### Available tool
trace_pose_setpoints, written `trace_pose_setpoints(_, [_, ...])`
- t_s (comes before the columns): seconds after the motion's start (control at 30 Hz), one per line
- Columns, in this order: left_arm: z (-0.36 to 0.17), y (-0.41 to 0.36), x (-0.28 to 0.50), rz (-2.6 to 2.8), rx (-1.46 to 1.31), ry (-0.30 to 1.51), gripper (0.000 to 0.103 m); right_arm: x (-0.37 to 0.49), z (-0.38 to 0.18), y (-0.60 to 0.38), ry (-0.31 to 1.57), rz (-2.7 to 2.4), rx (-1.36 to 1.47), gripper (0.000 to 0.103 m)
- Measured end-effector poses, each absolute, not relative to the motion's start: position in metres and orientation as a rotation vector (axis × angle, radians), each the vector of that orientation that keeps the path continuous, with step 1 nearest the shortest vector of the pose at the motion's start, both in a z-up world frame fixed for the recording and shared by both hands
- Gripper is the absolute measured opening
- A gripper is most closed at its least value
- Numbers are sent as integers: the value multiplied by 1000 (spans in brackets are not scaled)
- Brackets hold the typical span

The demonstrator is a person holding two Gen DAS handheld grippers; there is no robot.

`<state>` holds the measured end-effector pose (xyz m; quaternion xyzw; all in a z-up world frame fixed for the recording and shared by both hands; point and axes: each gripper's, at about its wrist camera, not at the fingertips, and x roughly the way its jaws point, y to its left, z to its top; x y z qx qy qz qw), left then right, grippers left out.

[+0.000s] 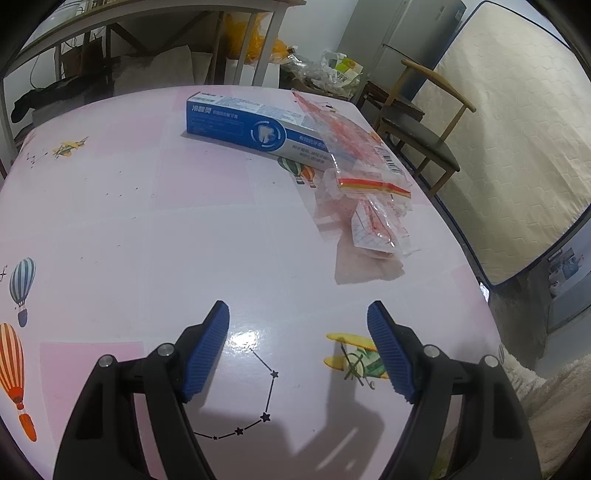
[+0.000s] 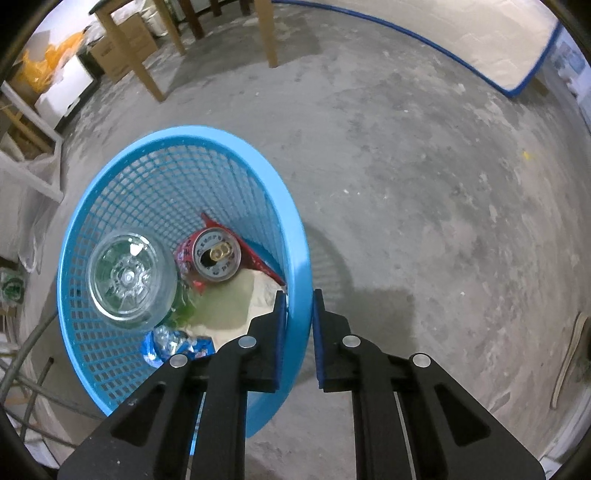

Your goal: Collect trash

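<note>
In the left wrist view my left gripper is open and empty above a pink table. Ahead of it lie a blue toothpaste box, a long red-and-clear plastic wrapper resting partly on the box, and a smaller crumpled clear wrapper. In the right wrist view my right gripper is shut on the rim of a blue mesh basket, held over the concrete floor. The basket holds a clear plastic bottle, a red drink can, red packaging and a crushed blue wrapper.
A wooden chair stands past the table's far right edge, with a mattress leaning behind it. Cluttered bags lie beyond the table. In the right wrist view, wooden table legs and cardboard boxes stand on the floor.
</note>
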<state>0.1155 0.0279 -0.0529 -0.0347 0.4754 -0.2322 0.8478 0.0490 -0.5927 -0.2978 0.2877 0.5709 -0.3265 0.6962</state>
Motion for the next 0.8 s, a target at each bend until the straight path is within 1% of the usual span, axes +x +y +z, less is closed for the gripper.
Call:
trace_pose_setpoints(0.07, [-51, 28, 115, -494, -72, 995, 75, 49, -293, -593, 1279, -715, 653, 16])
trace_pose_setpoints(0.1, [-50, 28, 115, -497, -73, 987, 75, 50, -286, -592, 1270, -733, 633, 19])
trace_pose_setpoints(0.13, [-47, 29, 115, -498, -73, 979, 75, 52, -277, -591, 1249, -739, 611, 33])
trace_pose_setpoints(0.17, [-45, 30, 116, -498, -73, 972, 75, 54, -269, -590, 1227, -739, 597, 44])
trace_pose_setpoints(0.3, [-35, 35, 118, -494, -83, 937, 77, 86, -224, -575, 1109, -685, 480, 50])
trace_pose_setpoints(0.37, [-31, 38, 120, -491, -76, 921, 81, 120, -206, -561, 1064, -602, 401, 61])
trace_pose_setpoints(0.43, [-27, 39, 123, -482, -64, 910, 84, 159, -198, -545, 1056, -510, 309, 66])
trace_pose_setpoints(0.47, [-26, 40, 125, -478, -60, 907, 85, 175, -198, -539, 1060, -476, 277, 70])
trace_pose_setpoints(0.57, [-22, 47, 130, -455, -68, 898, 88, 240, -209, -523, 1100, -339, 259, 72])
trace_pose_setpoints(0.7, [-21, 60, 139, -423, -106, 914, 88, 322, -264, -537, 1217, -266, 457, 72])
trace_pose_setpoints(0.8, [-17, 71, 147, -401, -144, 923, 88, 365, -311, -549, 1320, -306, 584, 65])
